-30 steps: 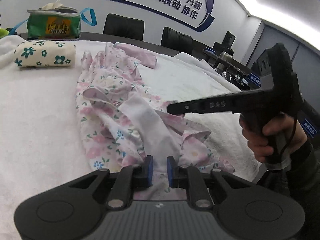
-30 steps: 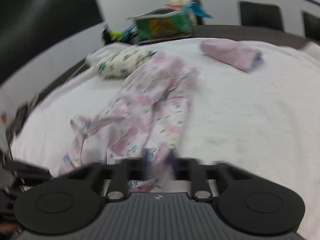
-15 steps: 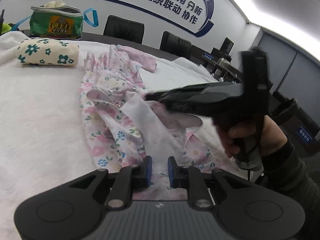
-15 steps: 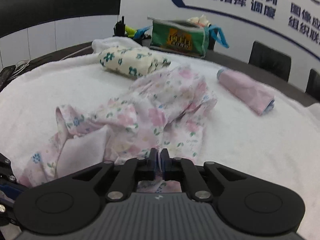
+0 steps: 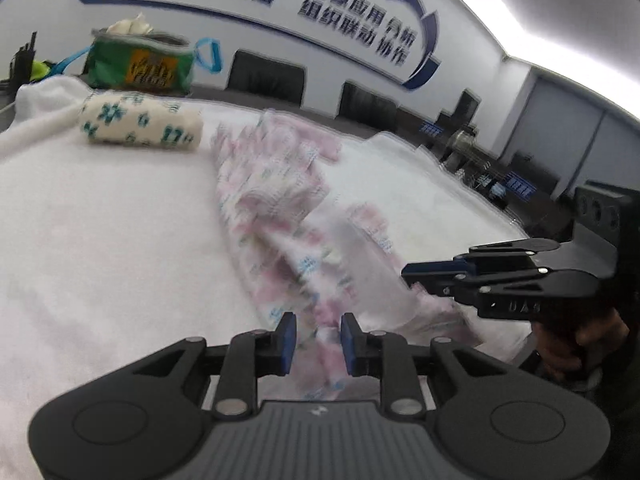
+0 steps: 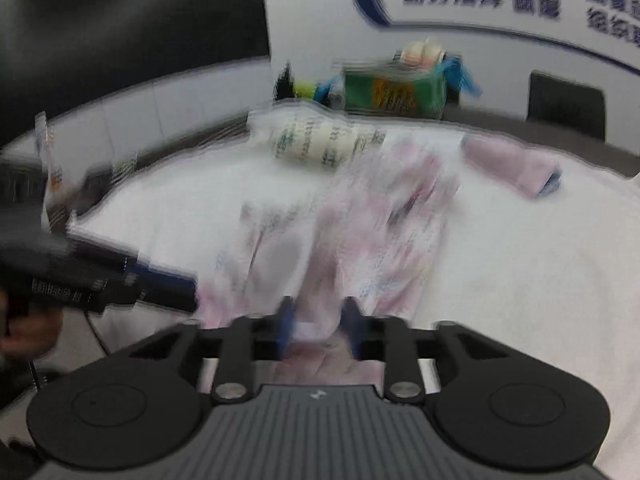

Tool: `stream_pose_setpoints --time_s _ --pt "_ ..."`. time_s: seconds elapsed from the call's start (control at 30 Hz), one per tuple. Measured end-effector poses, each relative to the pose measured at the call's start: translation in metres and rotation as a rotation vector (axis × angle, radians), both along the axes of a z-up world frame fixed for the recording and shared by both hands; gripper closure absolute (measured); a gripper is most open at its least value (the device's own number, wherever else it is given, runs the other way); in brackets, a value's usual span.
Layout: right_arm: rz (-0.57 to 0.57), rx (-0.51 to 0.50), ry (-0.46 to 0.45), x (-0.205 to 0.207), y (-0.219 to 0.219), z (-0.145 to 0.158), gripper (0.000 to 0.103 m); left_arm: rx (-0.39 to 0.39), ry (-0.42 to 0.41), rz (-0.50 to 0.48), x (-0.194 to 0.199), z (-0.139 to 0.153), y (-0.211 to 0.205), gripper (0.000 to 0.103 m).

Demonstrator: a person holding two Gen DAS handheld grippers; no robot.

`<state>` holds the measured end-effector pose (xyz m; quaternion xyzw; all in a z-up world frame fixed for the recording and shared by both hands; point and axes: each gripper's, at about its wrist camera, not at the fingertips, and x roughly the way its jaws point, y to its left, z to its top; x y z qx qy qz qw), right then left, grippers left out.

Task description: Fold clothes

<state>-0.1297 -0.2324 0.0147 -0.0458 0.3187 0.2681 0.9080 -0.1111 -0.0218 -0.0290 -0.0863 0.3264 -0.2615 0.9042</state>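
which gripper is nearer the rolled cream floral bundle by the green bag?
Left. The left gripper is on the bundle's side of the pink floral garment; the right gripper is across the garment. Both sit at the garment's near edge.

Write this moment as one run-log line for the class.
left gripper: opening, floral garment between jaws | right gripper: opening over the same garment | two rolled pieces done: floral roll, pink roll

The right gripper (image 6: 316, 316) was clamped shut on the floral garment (image 6: 360, 216) a second ago; its jaws are now opening, cloth lying between them. The left gripper (image 5: 318, 338) is opening too. The right gripper has dropped toward the towel's (image 5: 100, 240) near edge.
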Motion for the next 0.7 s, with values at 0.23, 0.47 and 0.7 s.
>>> stream_pose_setpoints --time_s 0.23,0.47,0.7 --pt "-0.090 -0.006 -0.107 -0.014 -0.012 0.022 0.082 -0.063 -0.069 -0.048 -0.022 0.010 0.042 0.081" --pt "0.163 -0.002 -0.216 -0.066 -0.018 0.026 0.072 0.023 -0.181 -0.234 -0.038 0.024 0.009 0.073" --pt "0.175 -0.097 -0.180 -0.052 -0.018 -0.003 0.066 0.217 -0.148 -0.211 -0.024 0.018 -0.033 0.073"
